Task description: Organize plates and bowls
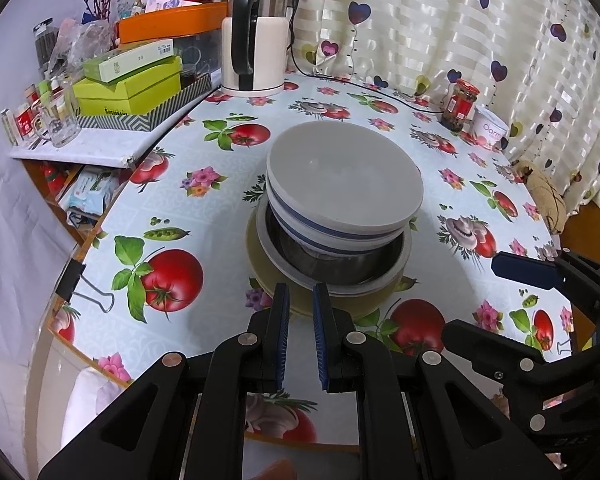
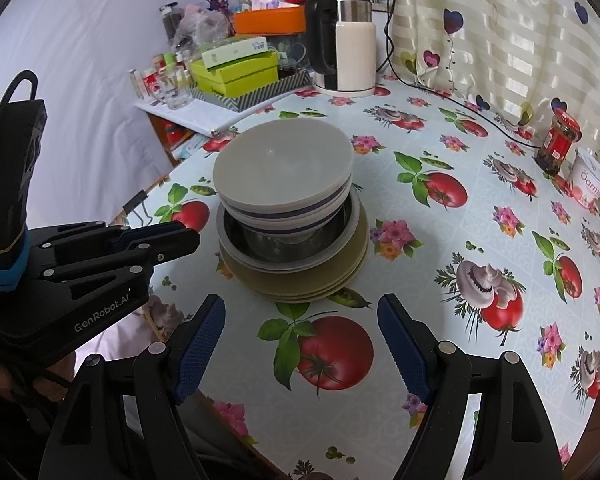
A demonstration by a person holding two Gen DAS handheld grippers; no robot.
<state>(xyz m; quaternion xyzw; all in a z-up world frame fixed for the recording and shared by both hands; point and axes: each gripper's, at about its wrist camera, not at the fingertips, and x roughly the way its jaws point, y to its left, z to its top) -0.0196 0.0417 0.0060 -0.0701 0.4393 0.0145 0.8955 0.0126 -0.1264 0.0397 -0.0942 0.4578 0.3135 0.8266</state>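
"GenRobot.AI" is printed in pale letters on the side of the left gripper point(image 2: 172, 240). "Oarm" can be read on the white tub point(image 1: 490, 130) at two o'clock on the desk. "20" is seen on the pale green box point(image 1: 132, 62). Other labels are too small.

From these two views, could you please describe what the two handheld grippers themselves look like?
Both are matte black plastic linkages with round silver pivot pins. The left gripper and right gripper carry dark blue ribbed pads on their fingers. In the right wrist view the left gripper's side reads "GenRobot.AI" in pale letters, and a black handle with a blue band and a loop on top rises behind it.
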